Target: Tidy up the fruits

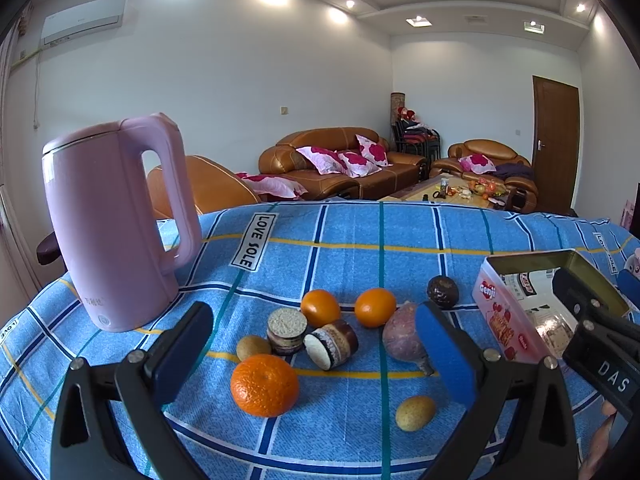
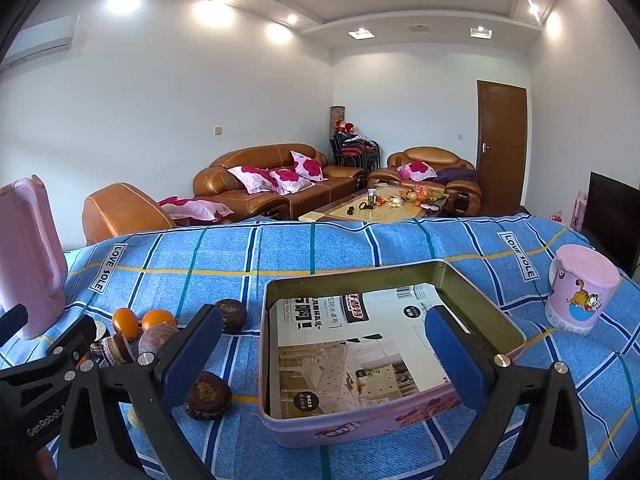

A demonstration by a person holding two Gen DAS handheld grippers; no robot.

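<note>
While the big round orange mandarin point(image 1: 264, 385) sits on the blue checked cloth point(image 1: 352, 256) dead ahead between the left gripper's point(image 1: 316, 356) spread, empty fingers, the pink tin box point(image 2: 384, 360) waits under the equally released right gripper point(image 2: 324, 360); left is nearer.

Both the left gripper point(image 1: 316, 354) and the right gripper point(image 2: 324, 354) have matte black triangular arms with cut-out windows, silver screw heads at the pivots, blue pads inside the fingers, and white lettering on their black bodies.
</note>
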